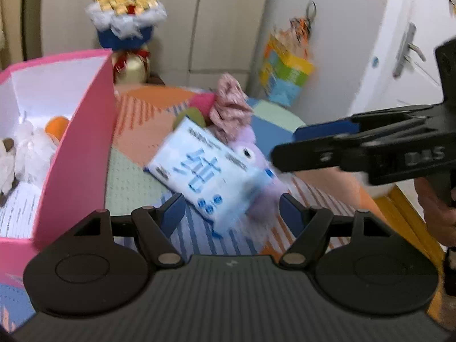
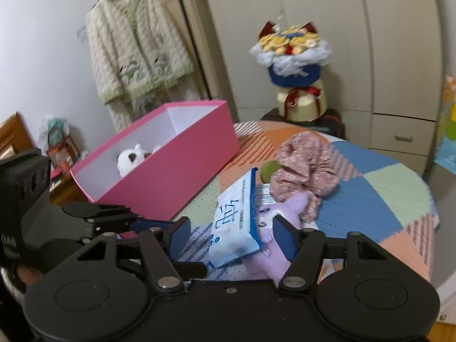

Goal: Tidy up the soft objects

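Lying tilted on the patchwork cloth (image 2: 379,196), a tissue pack (image 2: 236,228) sat just beside the pink box (image 2: 171,182). Both the left gripper (image 1: 230,212) and right gripper (image 2: 230,238) stood spread, pinching nothing. Bare cloth stretched toward the table's rounded edge.

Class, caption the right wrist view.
Open right tool nears tissue pack beside the pink box.

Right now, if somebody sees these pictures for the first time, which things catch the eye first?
The open pink box stands on the left of the patchwork table, with a white plush toy inside. Beside it lies a pale blue tissue pack, resting on a purple plush toy, between the jaws of both grippers.
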A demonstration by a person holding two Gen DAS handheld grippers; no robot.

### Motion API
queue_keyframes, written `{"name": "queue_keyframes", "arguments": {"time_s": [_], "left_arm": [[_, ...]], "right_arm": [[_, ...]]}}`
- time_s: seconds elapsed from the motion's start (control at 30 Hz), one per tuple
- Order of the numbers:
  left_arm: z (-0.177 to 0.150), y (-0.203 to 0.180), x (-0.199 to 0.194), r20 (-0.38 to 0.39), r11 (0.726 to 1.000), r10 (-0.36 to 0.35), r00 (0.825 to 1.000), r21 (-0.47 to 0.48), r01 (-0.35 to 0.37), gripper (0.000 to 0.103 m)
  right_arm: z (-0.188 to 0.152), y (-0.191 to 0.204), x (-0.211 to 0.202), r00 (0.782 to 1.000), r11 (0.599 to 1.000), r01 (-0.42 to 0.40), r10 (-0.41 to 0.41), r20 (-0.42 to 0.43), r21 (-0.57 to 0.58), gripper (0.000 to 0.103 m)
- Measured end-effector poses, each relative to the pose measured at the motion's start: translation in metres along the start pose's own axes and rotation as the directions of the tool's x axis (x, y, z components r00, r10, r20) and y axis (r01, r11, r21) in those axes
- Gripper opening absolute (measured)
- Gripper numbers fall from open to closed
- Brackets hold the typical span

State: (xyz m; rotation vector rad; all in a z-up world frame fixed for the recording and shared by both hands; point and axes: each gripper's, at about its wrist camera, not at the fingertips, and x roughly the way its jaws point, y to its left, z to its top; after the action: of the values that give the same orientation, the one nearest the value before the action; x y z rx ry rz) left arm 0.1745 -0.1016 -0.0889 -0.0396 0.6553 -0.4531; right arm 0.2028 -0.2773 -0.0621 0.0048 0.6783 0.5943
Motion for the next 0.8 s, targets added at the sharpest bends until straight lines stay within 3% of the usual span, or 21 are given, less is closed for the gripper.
{"name": "queue_keyframes", "arguments": {"time_s": [0.13,0.3,0.53,0.8], "left_arm": [[-0.002,-0.002,0.015,0.033,0.998,0.065,0.997,-0.004,-0.065,0.071],[-0.005,0.008,0.031,0.023,0.994,0.066,0.998,-0.092,-0.064,0.070],[-0.014,0.024,0.048,-0.042,0.971,-0.025,0.999,-0.237,0.014,0.072],[-0.016,0.024,0.050,-0.011,0.964,-0.011,1.000,-0.265,0.008,0.071]], "right_arm": [[0.008,-0.002,0.029,0.999,0.999,-0.007,0.005,-0.053,-0.034,0.046],[0.011,-0.007,0.059,0.994,0.998,-0.006,0.000,-0.109,-0.057,0.028],[0.011,-0.015,0.073,0.989,0.999,-0.036,0.032,-0.142,-0.031,0.028],[0.008,-0.004,0.079,0.989,0.993,-0.026,0.009,-0.148,-0.114,0.031]]}}
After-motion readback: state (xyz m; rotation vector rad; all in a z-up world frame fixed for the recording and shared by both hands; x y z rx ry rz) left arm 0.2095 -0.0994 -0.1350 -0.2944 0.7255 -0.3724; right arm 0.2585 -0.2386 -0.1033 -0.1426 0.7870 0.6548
